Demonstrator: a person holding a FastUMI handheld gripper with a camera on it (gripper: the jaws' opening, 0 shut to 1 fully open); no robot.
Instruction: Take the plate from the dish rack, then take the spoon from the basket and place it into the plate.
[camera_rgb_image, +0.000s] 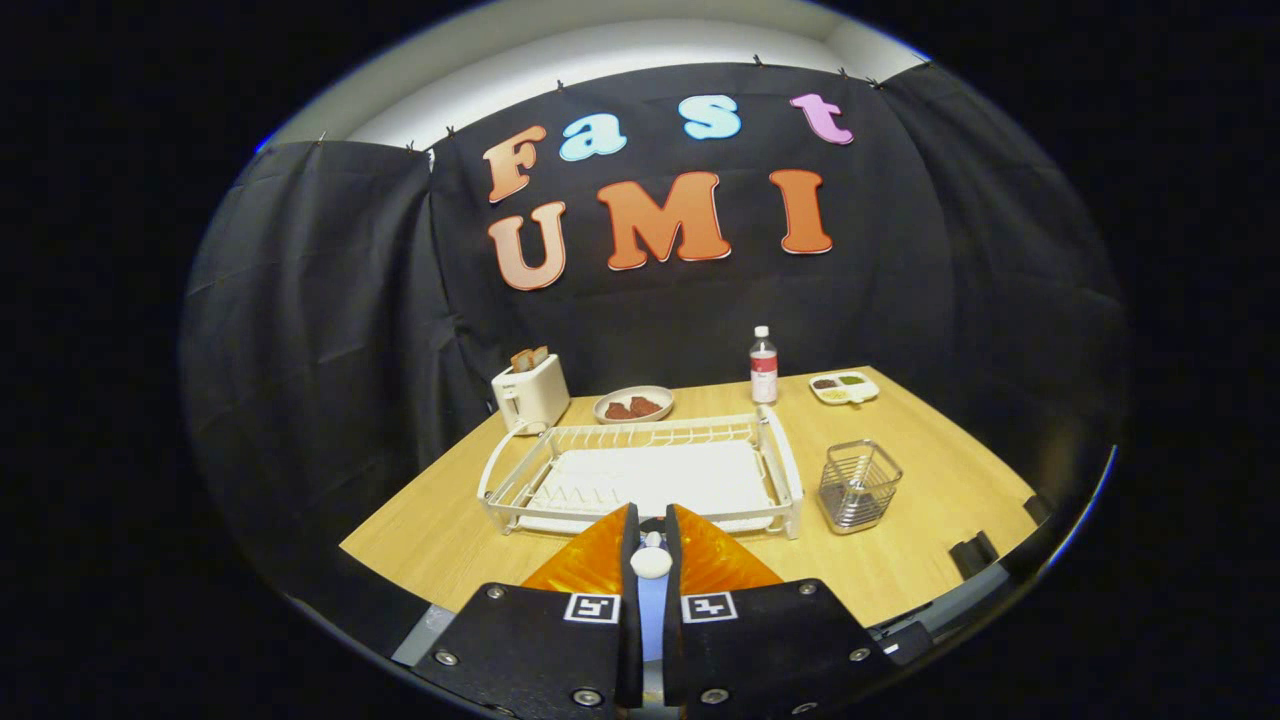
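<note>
Hand-held gripper (650, 545): fingers drawn close together on a small white rounded piece, apparently the spoon (651, 560) end; both seem to press on it.

Landmark: dish rack (640, 475) on the table (930, 480). Gripper sits just on the near side of the rack. Wire basket (859, 485) stands just right of the rack.

No plate can be made out in the rack or near the fingers; the plate of food (633, 404) behind the rack is probably not the target.

Risks: the narrow pinch may let the spoon pivot or slip; with no clear target, it could land on the table.
</note>
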